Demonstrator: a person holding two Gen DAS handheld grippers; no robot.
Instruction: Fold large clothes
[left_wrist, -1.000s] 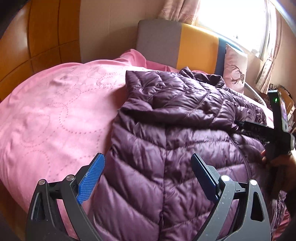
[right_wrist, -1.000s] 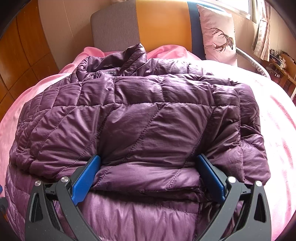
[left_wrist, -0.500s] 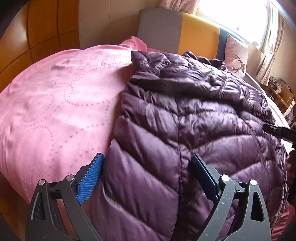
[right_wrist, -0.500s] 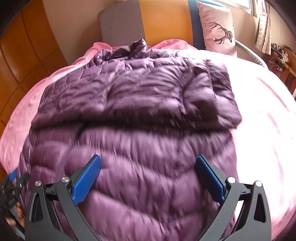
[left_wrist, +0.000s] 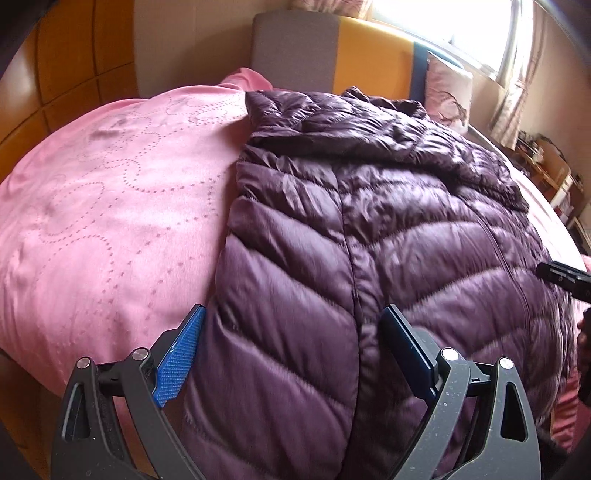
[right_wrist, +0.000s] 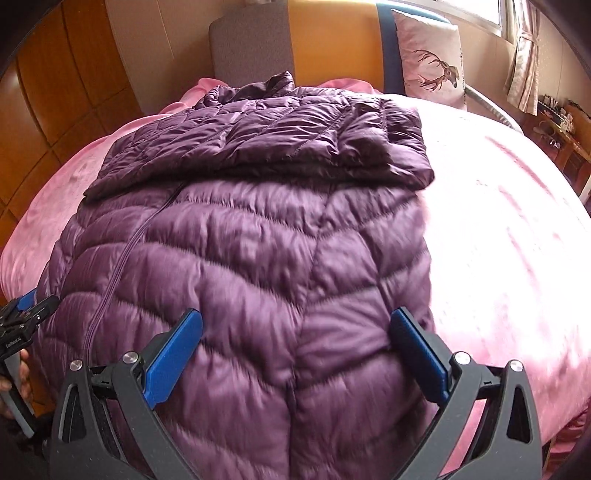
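Your left gripper (left_wrist: 291, 354) hangs with jaws wide and empty over the near left hem of the dark purple quilted down jacket (left_wrist: 369, 240). Your right gripper (right_wrist: 295, 350) is likewise spread wide, holding nothing, above the near right part of the hem. The jacket lies flat on the pink bed cover (right_wrist: 498, 240), both sleeves folded across its chest. Beyond it stand the grey-and-orange padded headboard (right_wrist: 273, 40) and a pale deer-print cushion (right_wrist: 432, 59).
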